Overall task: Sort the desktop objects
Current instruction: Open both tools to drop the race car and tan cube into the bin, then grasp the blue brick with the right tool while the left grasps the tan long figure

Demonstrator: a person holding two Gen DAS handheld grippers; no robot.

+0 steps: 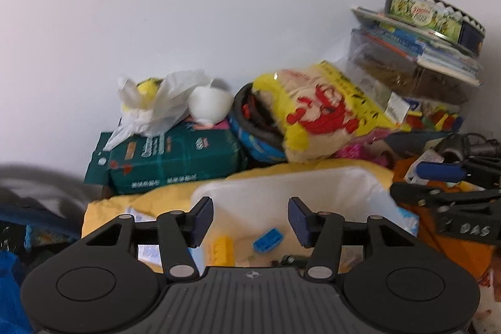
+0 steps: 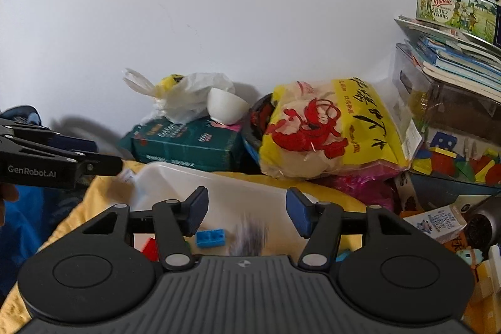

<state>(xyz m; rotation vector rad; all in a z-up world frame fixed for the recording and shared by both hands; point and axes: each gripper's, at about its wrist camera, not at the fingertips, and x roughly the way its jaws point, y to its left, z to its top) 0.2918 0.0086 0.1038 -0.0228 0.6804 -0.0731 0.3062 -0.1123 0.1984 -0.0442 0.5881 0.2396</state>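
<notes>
In the left wrist view my left gripper [image 1: 250, 218] stands open over a white plastic bin [image 1: 281, 180] on a yellow cloth. Nothing is between its blue pads. A blue brick [image 1: 268, 240] and a yellow brick [image 1: 220, 249] lie in the bin below it. My right gripper [image 2: 247, 212] is open and empty too, above the same bin [image 2: 188, 174]. Under it are a blue brick [image 2: 210, 237], a red piece [image 2: 150, 246] and a blurred dark thing [image 2: 250, 235]. Each gripper shows in the other's view: the right gripper [image 1: 413, 183] at the right, the left gripper [image 2: 106, 154] at the left.
Against the wall stand a green box [image 2: 188, 143] with a white bowl [image 2: 225, 107] and a plastic bag [image 2: 184, 96] on it, and a yellow snack bag [image 2: 332, 127]. At the right a cookie tin [image 2: 454, 8] tops books and a clear box; coloured blocks [image 2: 454, 161] and a milk carton [image 2: 435, 223] lie below.
</notes>
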